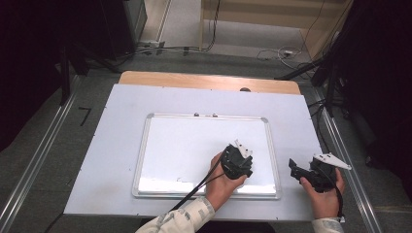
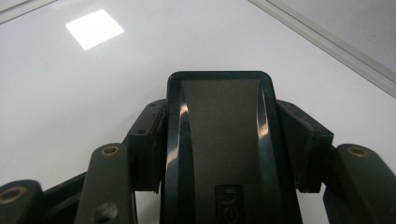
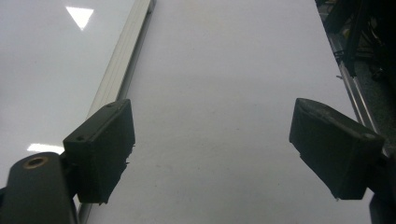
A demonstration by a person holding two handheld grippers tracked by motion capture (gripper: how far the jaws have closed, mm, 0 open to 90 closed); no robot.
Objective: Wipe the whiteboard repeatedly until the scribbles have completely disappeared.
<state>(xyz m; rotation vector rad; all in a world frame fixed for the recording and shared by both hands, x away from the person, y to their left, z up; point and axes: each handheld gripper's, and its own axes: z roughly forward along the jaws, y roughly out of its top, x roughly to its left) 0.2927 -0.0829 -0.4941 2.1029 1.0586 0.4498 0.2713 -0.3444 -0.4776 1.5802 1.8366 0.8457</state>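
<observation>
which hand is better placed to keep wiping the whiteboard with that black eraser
Left. The left gripper is shut on the black eraser and sits over the whiteboard. The right gripper is open, holds nothing, and sits off the board beside its right frame.

The high view looks forward and down from above the person's side of the table (image 1: 121, 145), taking in the whole whiteboard (image 1: 184, 150) at the centre of the frame and the floor beyond at the top. The left gripper view sits very close above the whiteboard (image 2: 93, 93), looking along a black eraser (image 2: 219, 140) at the lower centre. The right gripper view looks low along the table (image 3: 224, 93), with the whiteboard's frame (image 3: 121, 70) at the upper left. All three share the whiteboard.
</observation>
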